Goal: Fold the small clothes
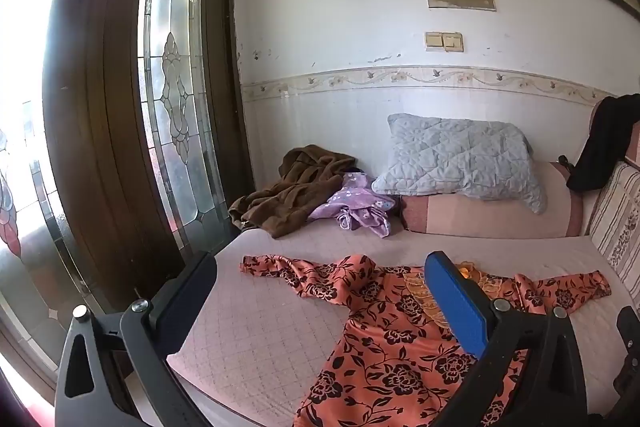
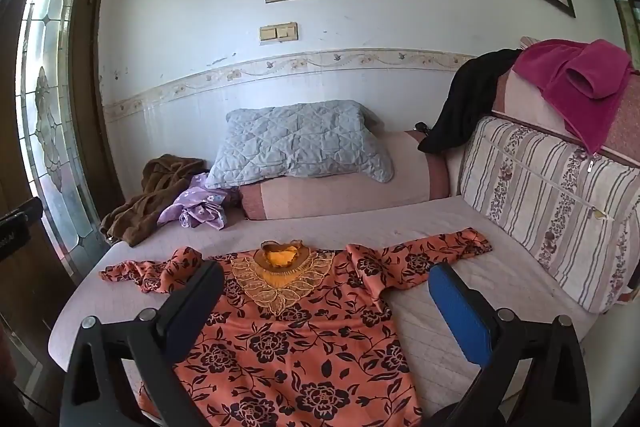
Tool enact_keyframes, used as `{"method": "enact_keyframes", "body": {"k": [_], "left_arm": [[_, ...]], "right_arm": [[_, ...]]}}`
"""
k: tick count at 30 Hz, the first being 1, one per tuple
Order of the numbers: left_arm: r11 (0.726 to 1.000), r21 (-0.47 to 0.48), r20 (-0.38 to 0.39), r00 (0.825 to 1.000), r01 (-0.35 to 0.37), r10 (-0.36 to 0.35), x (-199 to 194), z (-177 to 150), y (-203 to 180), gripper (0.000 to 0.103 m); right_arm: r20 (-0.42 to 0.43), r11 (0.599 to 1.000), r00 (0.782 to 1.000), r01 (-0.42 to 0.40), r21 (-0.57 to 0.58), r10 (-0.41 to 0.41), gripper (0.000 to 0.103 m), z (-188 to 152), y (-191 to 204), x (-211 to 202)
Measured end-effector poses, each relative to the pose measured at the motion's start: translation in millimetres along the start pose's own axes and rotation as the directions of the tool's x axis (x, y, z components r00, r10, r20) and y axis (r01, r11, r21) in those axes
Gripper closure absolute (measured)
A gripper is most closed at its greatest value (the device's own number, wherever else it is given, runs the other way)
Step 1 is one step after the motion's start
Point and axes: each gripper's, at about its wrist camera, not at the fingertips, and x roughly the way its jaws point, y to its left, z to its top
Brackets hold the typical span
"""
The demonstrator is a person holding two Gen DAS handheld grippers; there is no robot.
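An orange blouse with black flower print (image 2: 304, 331) lies spread flat on the pink quilted couch seat (image 2: 432, 227), front up, both sleeves out to the sides, its gold embroidered neckline (image 2: 280, 267) toward the wall. In the left wrist view the same blouse (image 1: 384, 331) fills the lower right. My left gripper (image 1: 320, 287) hovers open above the seat near the blouse's left sleeve, nothing between its fingers. My right gripper (image 2: 326, 291) hangs open above the blouse's chest and right sleeve, holding nothing.
A brown robe (image 2: 148, 199) and a purple garment (image 2: 200, 207) lie heaped at the seat's far left. A grey quilted pillow (image 2: 300, 143) rests on a pink bolster (image 2: 344, 195). Black (image 2: 464, 107) and magenta (image 2: 580, 83) clothes drape the striped backrest (image 2: 552, 199). A wooden glazed door (image 1: 132, 107) stands left.
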Motion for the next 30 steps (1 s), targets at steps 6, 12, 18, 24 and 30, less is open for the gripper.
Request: {"method": "enact_keyframes", "body": {"k": [6,12,18,24,30], "left_arm": [[1.0,0.003,-0.002,1.0,0.004,-0.004,1,-1,-1,0.0],[1.0,0.009,-0.01,1.0,0.003,-0.002,5,0,-8,0.0],[1.0,0.01,-0.016,1.0,-0.002,0.003,11,1,-13,0.0],[1.0,0.019,-0.032,0.999,-0.012,0.012,25,1,-24,0.0],[0.999,0.035,-0.059,0.998,-0.017,0.019,47,-4,-40,0.0]], "right_arm": [[0.005,1.0,1.0,-0.003,0.007,0.003,0.0,1,-3,3],[0.003,1.0,1.0,-0.006,0.006,0.006,0.0,-1,2,5],[0.005,1.0,1.0,-0.02,0.008,0.02,0.0,1,0,15],[0.004,0.999,0.999,-0.034,0.017,0.034,0.0,2,-1,27],[-0.006,1.0,1.0,-0.025,-0.009,0.025,0.0,3,1,46]]}}
